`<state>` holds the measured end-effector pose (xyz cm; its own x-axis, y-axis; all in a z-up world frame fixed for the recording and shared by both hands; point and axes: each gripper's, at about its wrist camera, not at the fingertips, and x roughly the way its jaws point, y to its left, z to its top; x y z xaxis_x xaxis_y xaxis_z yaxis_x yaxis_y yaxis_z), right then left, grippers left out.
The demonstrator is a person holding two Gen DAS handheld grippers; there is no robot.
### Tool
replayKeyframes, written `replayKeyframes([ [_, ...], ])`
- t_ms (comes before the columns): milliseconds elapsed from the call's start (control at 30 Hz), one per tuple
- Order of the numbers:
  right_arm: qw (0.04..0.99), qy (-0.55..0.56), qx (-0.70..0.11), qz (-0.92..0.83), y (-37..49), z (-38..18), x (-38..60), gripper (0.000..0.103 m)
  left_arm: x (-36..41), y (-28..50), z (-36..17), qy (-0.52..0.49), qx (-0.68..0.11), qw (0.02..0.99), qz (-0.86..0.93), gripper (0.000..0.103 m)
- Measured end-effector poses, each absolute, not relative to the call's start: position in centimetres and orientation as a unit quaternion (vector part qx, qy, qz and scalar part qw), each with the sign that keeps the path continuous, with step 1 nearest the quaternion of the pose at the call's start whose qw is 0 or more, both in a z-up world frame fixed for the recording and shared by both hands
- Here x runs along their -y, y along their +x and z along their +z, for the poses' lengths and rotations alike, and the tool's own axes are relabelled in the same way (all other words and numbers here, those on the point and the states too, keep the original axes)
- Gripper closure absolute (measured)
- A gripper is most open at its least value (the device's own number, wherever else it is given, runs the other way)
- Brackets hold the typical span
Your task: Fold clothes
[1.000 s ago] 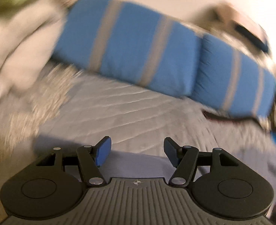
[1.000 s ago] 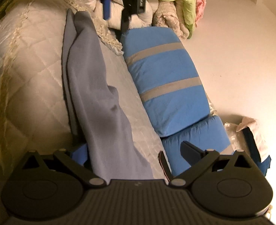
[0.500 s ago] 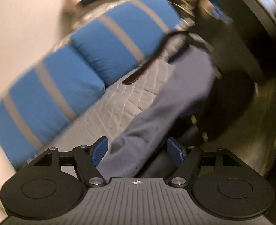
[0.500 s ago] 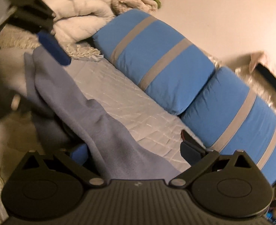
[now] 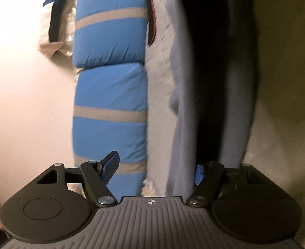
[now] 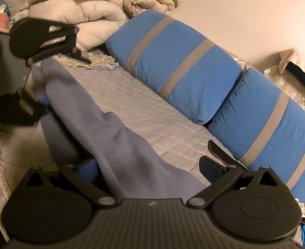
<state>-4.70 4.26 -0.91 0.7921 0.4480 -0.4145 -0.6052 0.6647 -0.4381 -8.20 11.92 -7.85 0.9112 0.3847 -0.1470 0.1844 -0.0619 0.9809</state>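
The grey-blue garment lies in a long soft strip on the quilt, beside the striped blue cushions. It looks limp and light, best pinched at its ends. Both the left gripper and right gripper straddle it, jaws apart, apparently not pinching.

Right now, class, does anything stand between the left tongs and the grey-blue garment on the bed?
Nothing visible does. The grey-blue garment already runs between the fingers of the left tongs, which stand open around its edge.
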Motion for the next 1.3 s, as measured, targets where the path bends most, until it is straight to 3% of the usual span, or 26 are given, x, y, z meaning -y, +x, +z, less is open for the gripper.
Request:
replayKeyframes([
  [433, 0.896, -0.296, -0.134, 0.304, -5.4, -1.0, -4.6, 0.000, -17.9, -9.5, -6.7, 0.760, -0.251, 0.592, 0.094, 0.034],
  [933, 0.895, -0.300, -0.135, 0.302, -5.4, -1.2, -4.5, 0.000, -22.8, -9.2, -5.9, 0.727, -0.299, 0.612, 0.089, 0.036],
  [1033, 0.894, -0.302, -0.135, 0.303, -5.5, -1.2, -4.6, 0.000, -23.7, -9.5, -5.8, 0.720, -0.307, 0.615, 0.092, 0.055],
  [1100, 0.894, -0.302, -0.135, 0.303, -5.5, -1.2, -4.6, 0.000, -24.3, -9.4, -5.5, 0.713, -0.319, 0.616, 0.097, 0.084],
  [1233, 0.894, -0.302, -0.134, 0.303, -5.5, -1.2, -4.5, 0.000, -25.0, -9.9, -5.0, 0.709, -0.341, 0.611, 0.091, 0.099],
  [1300, 0.894, -0.300, -0.135, 0.303, -5.4, -1.2, -4.4, 0.000, -25.0, -10.7, -4.8, 0.710, -0.344, 0.610, 0.077, 0.100],
])
